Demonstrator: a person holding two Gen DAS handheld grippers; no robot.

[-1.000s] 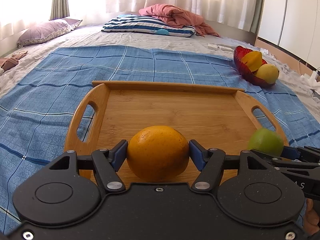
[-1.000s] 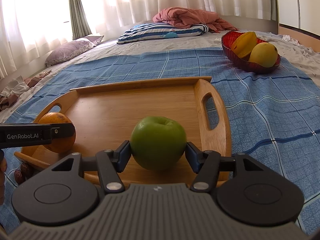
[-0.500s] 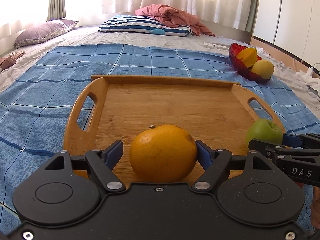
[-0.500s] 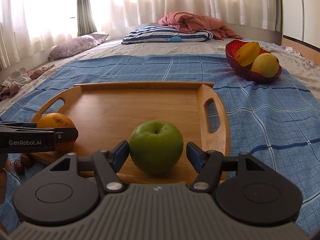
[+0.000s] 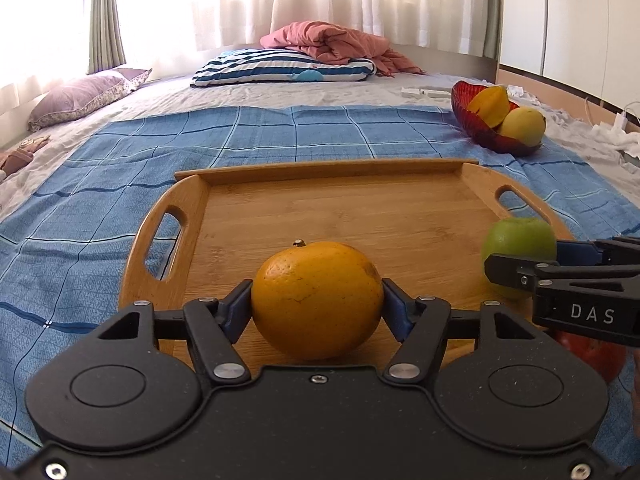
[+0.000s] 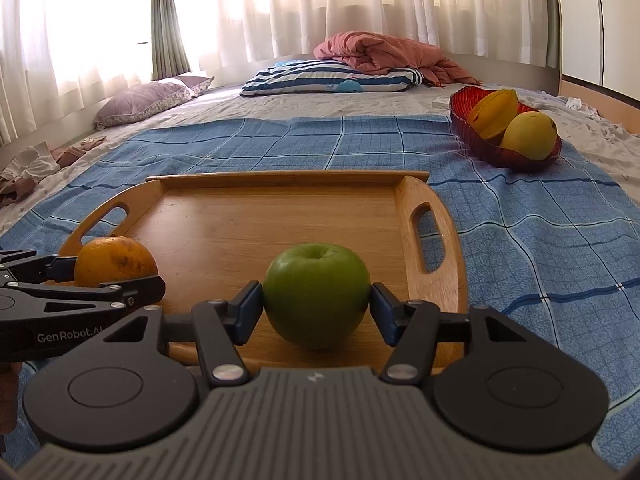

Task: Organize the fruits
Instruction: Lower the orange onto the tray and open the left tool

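Note:
An orange [image 5: 318,300] rests on the near edge of the wooden tray [image 5: 340,208], between the fingers of my left gripper [image 5: 318,306], whose pads stand slightly off its sides. A green apple [image 6: 317,294] rests on the tray's near right part [image 6: 280,216], between the fingers of my right gripper [image 6: 317,308], with small gaps at both pads. The apple [image 5: 518,254] and the right gripper [image 5: 560,276] show at the right of the left wrist view. The orange [image 6: 114,262] shows at the left of the right wrist view.
A red glass bowl [image 6: 472,136] with a starfruit [image 6: 494,112] and a yellow mango [image 6: 528,136] sits on the blue checked cloth [image 6: 540,220] at the far right. A red fruit [image 5: 592,354] lies near the tray's right front. Pillows and a pink blanket [image 5: 332,44] lie far back.
Both grippers have opened slightly and let go of their fruits, which now rest on the tray. Both grippers have drawn back a little.

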